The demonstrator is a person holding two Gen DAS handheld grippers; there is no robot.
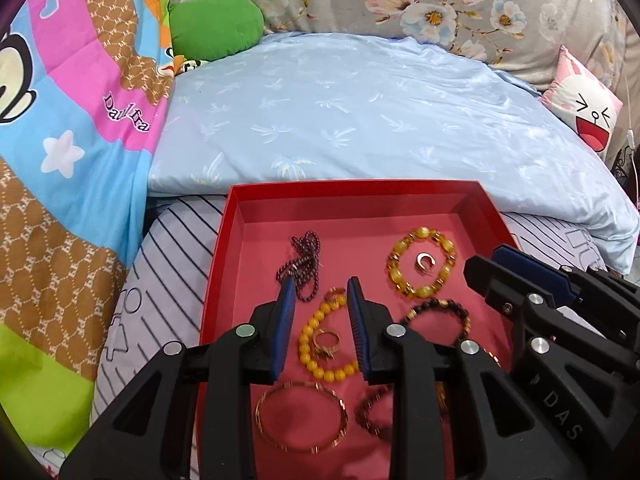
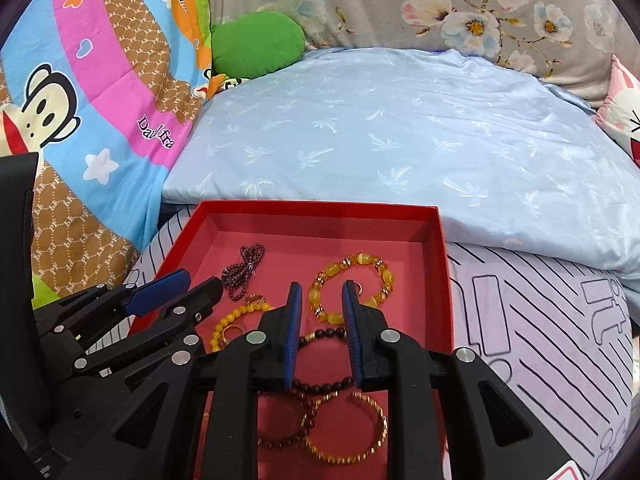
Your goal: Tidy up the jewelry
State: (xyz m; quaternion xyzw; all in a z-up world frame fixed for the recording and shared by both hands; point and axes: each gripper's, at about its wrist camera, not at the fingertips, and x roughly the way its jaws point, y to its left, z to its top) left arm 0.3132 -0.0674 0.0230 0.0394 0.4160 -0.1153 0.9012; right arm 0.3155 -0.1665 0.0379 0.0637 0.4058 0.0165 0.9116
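A red box (image 1: pixel 224 240) (image 2: pixel 442 264) on the bed holds several pieces of jewelry. In the left wrist view: a dark bead necklace (image 1: pixel 306 264), a large amber bracelet (image 1: pixel 422 264) around a small gold ear cuff (image 1: pixel 425 261), a yellow bead bracelet (image 1: pixel 316 344) with a gold ring (image 1: pixel 326 342) inside it, a dark bead bracelet (image 1: pixel 440 312), and a gold bangle (image 1: pixel 302 420). My left gripper (image 1: pixel 320 290) is open over the yellow bracelet. My right gripper (image 2: pixel 319 294) is open over the amber bracelet (image 2: pixel 352 288) and a dark bead bracelet (image 2: pixel 324 360). Both are empty.
The box rests on a striped lilac sheet (image 2: pixel 540 320). A folded light blue quilt (image 1: pixel 360 120) lies behind it. A colourful cartoon blanket (image 1: pixel 60 140) is at the left, with a green plush (image 1: pixel 216 28) and a pink cartoon cushion (image 1: pixel 584 108) beyond.
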